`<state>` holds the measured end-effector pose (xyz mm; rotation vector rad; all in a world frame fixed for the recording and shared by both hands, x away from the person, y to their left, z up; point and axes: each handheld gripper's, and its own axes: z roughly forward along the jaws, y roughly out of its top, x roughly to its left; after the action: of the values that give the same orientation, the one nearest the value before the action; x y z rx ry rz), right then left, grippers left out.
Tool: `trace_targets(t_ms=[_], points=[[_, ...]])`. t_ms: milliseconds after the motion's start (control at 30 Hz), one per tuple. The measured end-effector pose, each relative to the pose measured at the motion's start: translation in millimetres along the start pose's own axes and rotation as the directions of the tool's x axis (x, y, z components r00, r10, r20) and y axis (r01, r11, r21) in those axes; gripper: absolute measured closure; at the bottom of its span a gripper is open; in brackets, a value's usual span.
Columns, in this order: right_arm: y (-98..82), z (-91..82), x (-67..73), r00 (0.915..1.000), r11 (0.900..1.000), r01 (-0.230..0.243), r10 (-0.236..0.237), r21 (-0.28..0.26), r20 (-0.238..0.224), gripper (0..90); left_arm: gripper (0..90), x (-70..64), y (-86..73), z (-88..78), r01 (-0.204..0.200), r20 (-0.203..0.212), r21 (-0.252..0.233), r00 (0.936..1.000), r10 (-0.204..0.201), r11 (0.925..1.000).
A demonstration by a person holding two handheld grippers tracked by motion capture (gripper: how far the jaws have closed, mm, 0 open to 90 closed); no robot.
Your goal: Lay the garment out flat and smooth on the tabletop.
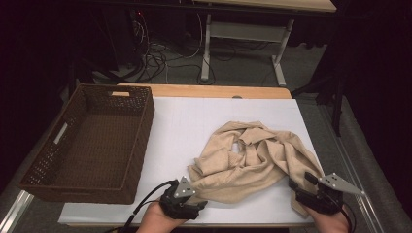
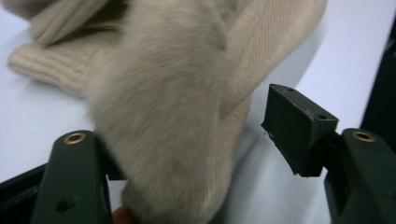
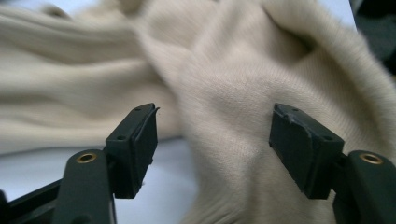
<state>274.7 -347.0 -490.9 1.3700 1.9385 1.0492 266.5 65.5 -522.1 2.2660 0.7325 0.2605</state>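
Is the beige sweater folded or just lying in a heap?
In a heap: the beige sweater lies crumpled on the white table, its folds bunched unevenly, beside the brown basket.

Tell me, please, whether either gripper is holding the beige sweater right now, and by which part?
Neither holds it. The beige sweater lies between the open fingers of the left gripper and right gripper, at its near edge, unclamped.

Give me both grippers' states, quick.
Left gripper: jaws open, beige sweater fabric between them, not clamped.
Right gripper: jaws open, sweater fold between them, not gripped.

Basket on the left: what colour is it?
Dark brown woven basket, clearest in the high view.
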Motion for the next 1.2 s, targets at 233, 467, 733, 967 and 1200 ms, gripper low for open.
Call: trace_targets(t_ms=[233, 467, 733, 967, 1200], points=[[-1.5, -2.0, -26.8, 0.9998, 1.0, -0.01, 0.01, 0.001, 0.016, 84.9, 67.8, 2.0, 8.0, 6.7, -0.059, -0.043, -0.012, 0.9973, 0.059, 0.9982], [-20.9, -23.0, -11.6, 0.9978, 0.999, -0.03, 0.029, -0.018, -0.059, 85.3, 71.5, 27.2, 24.2, 20.1, -0.025, -0.189, -0.013, 0.9818, 0.022, 0.9996], [-24.8, -29.9, 24.4, 0.9857, 0.999, 0.04, -0.039, 0.0, -0.164, 85.3, 70.7, 66.6, 33.3, 26.2, 0.088, -0.239, -0.029, 0.9666, -0.092, 0.9957], [-16.2, -20.6, 65.4, 0.956, 0.993, 0.116, -0.113, -0.008, -0.27, 85.3, 34.2, 58.9, 20.1, 8.0, 0.192, -0.217, -0.043, 0.9561, -0.197, 0.9805], [-13.0, -12.4, 97.6, 0.9201, 0.98, 0.2, -0.189, -0.005, -0.343, 85.2, 25.9, 36.2, 1.2, -19.0, 0.215, -0.123, -0.09, 0.9666, -0.225, 0.9726]])
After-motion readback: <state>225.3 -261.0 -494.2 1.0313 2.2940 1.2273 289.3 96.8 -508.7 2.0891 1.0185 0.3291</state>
